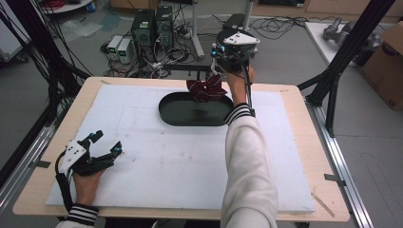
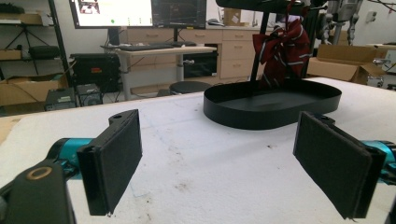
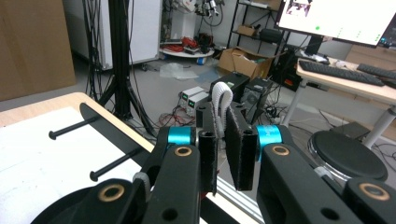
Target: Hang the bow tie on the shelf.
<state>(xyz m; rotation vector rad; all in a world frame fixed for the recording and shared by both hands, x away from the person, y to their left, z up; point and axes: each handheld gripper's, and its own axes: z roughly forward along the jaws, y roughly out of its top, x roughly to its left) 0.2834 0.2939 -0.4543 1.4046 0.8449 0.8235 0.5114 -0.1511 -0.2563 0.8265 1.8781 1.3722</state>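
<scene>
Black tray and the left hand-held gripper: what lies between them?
Nothing: bare white mat between the left hand-held gripper and the black tray, clearest in the left gripper view.

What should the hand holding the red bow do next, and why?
Probably lower it a little more. The right hand-held gripper is shut on the bow's white loop, and the bow hangs above the black tray, seemingly not yet resting inside.

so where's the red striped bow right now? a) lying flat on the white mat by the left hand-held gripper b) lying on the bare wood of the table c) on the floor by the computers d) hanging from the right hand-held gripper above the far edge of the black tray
d: the high view shows the red striped bow dangling from the right hand-held gripper, over the far rim of the black tray, and the left gripper view shows it hanging above the tray.
</scene>
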